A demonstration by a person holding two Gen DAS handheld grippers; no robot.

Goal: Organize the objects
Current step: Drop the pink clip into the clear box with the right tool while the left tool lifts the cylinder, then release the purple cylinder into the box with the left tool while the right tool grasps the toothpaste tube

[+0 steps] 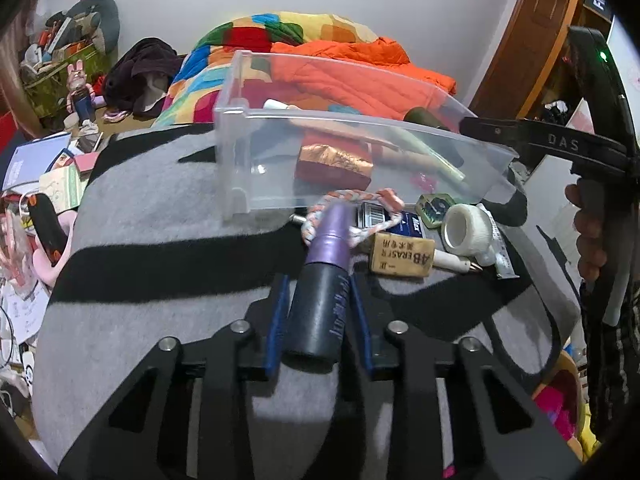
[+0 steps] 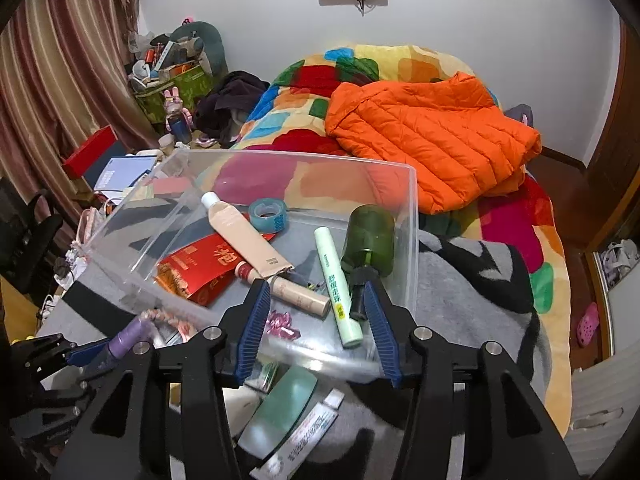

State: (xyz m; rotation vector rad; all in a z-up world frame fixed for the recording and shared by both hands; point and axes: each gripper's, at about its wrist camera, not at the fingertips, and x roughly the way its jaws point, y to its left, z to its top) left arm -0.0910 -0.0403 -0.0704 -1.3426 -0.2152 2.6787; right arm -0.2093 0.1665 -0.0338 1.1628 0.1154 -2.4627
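The purple-capped tube (image 1: 320, 284) lies between the blue pads (image 1: 277, 320) of the left gripper (image 1: 318, 292), its long axis running straight along the fingers, dark body toward the camera and purple cap pointing out at the clear bin (image 1: 240, 148). The pads sit against both sides of the dark body, so the left gripper looks clenched on the tube, though whether it is lifted off the grey blanket (image 1: 152, 200) or resting on it is hard to tell from this angle. The cap pokes into a braided cord (image 1: 352, 204) just in front of the bin's near wall, beside an eraser (image 1: 404, 258) and a roll of white tape (image 1: 466, 228).

The bin lies directly ahead of the tube's cap, so the move to come, as I judge it, is up over that near wall and down inside. The left hand is plainly the nearer one (it has the tube).

The right gripper (image 2: 316, 320) hangs over the bin's near corner with its fingers (image 2: 254, 320) spread and nothing pressed between them; a pale green stick (image 2: 338, 288) and a green bottle (image 2: 370, 236) lie in the bin below.
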